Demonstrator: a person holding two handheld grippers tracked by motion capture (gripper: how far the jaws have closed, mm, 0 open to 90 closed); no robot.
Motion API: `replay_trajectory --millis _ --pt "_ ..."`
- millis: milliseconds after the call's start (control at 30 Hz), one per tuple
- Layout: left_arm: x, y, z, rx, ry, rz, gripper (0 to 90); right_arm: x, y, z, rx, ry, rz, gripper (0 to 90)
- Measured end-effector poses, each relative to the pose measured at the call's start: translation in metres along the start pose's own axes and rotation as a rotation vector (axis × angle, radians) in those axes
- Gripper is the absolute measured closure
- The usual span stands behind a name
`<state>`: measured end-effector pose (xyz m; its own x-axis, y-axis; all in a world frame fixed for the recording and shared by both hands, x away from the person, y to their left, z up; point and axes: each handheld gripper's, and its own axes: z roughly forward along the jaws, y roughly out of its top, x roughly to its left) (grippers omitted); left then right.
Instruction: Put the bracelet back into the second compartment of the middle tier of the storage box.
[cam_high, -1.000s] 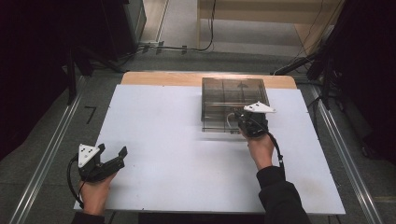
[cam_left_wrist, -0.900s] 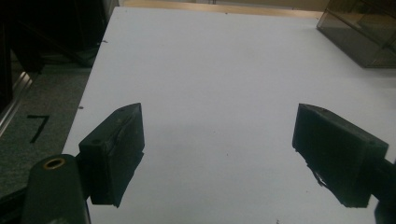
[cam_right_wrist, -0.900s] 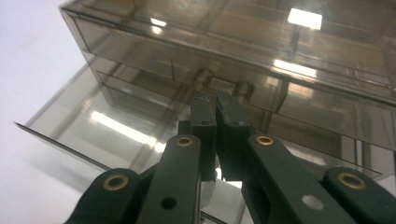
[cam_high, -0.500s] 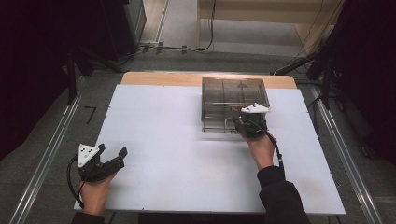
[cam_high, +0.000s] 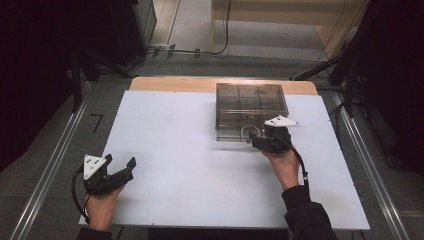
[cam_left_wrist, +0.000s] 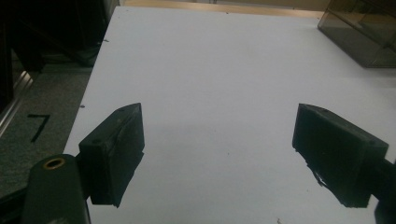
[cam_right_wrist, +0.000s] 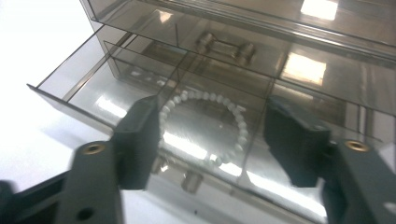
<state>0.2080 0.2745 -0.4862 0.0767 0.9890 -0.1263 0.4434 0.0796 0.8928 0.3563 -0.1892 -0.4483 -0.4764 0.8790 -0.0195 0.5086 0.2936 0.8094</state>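
- Fingers (cam_right_wrist: 140, 140) of the right gripper (cam_right_wrist: 212, 142) have just been opening, empty, above the bracelet (cam_right_wrist: 205, 128).
- Bracelet lies flat in the open drawer (cam_right_wrist: 70, 88), directly below.
- Left gripper (cam_high: 112, 175) open, well apart from the drawer.

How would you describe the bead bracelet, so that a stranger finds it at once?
On the white table stands a smoky clear drawer box; its lowest drawer is pulled out. In the middle compartment lies the bracelet, a ring of small white beads, the one pale object there, between the jaws of the open right gripper.
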Motion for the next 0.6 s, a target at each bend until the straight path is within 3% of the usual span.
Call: replay_trajectory --millis 333,600 --pt "0.0 0.0 -0.001 0.0 0.002 0.003 16.9 -0.007 -0.018 -0.031 -0.067 0.027 0.019 17.6" --pt "0.0 0.0 -0.002 -0.004 0.007 -0.002 16.9 -0.034 -0.038 -0.063 -0.08 0.01 0.039 15.7"
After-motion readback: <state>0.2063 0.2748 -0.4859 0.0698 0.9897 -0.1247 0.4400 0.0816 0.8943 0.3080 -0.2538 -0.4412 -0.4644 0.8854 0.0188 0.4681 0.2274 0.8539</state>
